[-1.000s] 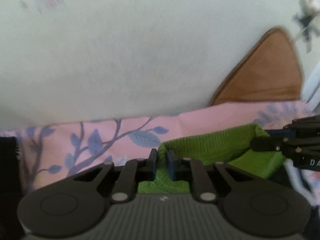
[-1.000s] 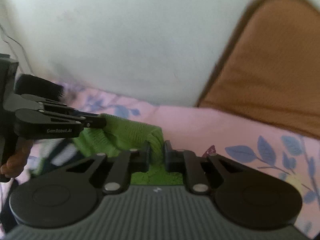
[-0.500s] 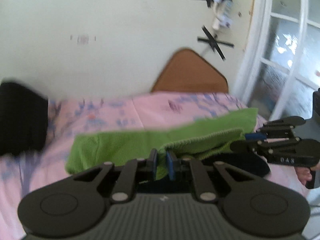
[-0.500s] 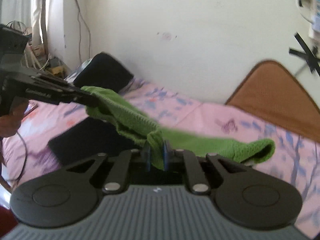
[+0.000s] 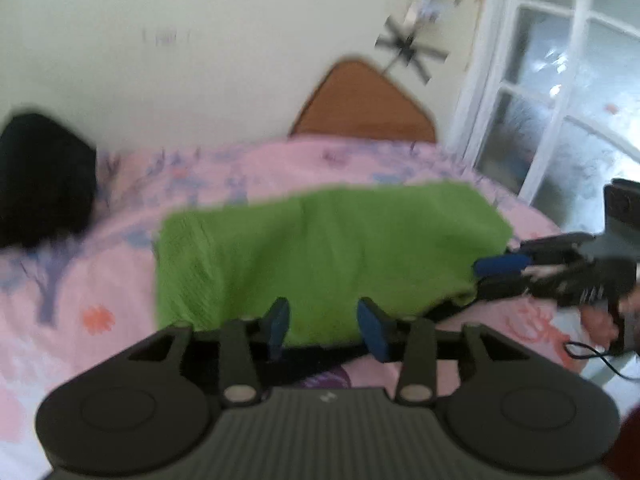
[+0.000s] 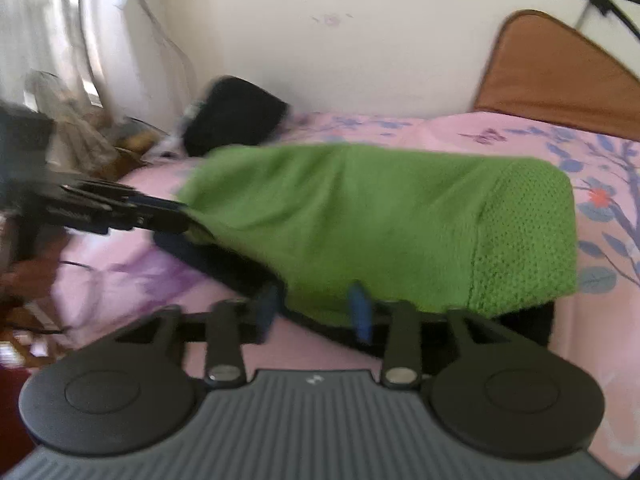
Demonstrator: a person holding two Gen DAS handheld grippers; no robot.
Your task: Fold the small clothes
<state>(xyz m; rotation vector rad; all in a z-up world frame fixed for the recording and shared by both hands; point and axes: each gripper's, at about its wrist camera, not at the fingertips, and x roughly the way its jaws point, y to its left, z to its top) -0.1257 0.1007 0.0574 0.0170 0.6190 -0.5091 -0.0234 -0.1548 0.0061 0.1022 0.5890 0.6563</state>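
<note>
A green knitted garment (image 5: pixel 320 248) (image 6: pixel 380 224) lies folded over on the pink floral bedsheet (image 5: pixel 80 300) (image 6: pixel 500 136), on top of a dark garment (image 5: pixel 316 358) (image 6: pixel 528 324) whose edge shows beneath it. My left gripper (image 5: pixel 326 326) sits at the green near edge. Its jaws are opening and the blue pads stand apart from the cloth. My right gripper (image 6: pixel 314 312) is at the near edge too, jaws opening, pads off the knit. Each gripper shows in the other view: the right gripper (image 5: pixel 486 278) at the right corner, the left gripper (image 6: pixel 172 216) at the left corner.
A black bundle (image 5: pixel 44 184) (image 6: pixel 236 116) lies at the far side of the bed by the wall. A brown headboard (image 5: pixel 360 104) (image 6: pixel 560 76) rises behind. A glazed white door (image 5: pixel 560 100) stands right of the bed, and curtains (image 6: pixel 100 40) with clutter on the left.
Both grippers pulled back towards me with the green edge pinched, laying the garment over itself. Both jaws have since spread and let go of the cloth.
</note>
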